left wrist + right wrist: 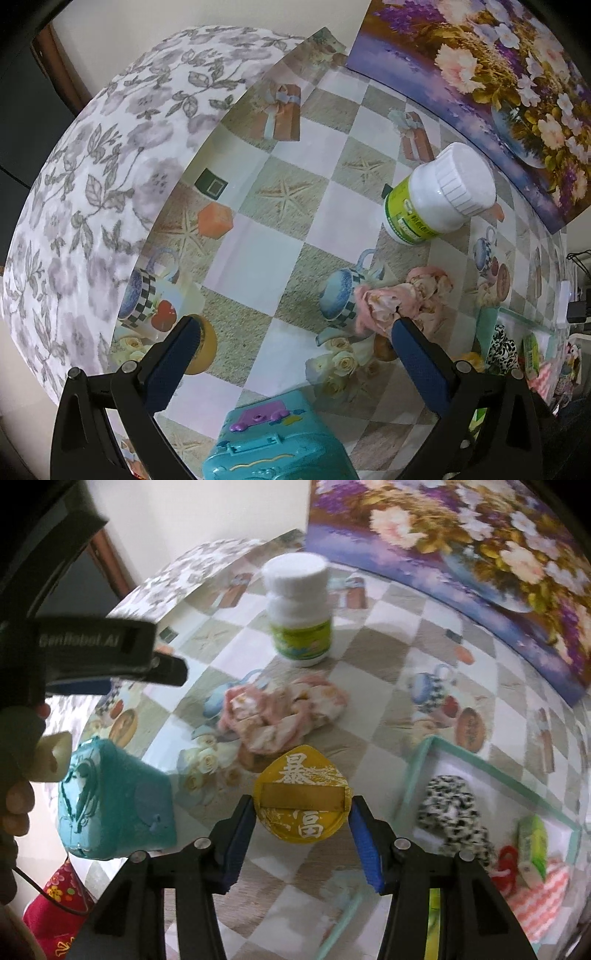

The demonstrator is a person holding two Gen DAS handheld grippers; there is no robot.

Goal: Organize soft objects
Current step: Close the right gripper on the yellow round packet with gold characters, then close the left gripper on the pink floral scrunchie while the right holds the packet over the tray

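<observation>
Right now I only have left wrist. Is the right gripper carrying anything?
Observer: Yes. The right gripper is clamped on a yellow round pad with white characters, gripped at both edges.
Operator: My finger covers part of the pink cloth. Is it free?
Observer: The pink cloth lies loose between the white bottle and the held pad, with nothing gripping it.
Operator: Tray is at my frame edge. Contents?
Observer: The teal-rimmed tray holds a black-and-white spotted scrunchie, a green packet and a red cord piece.
</observation>
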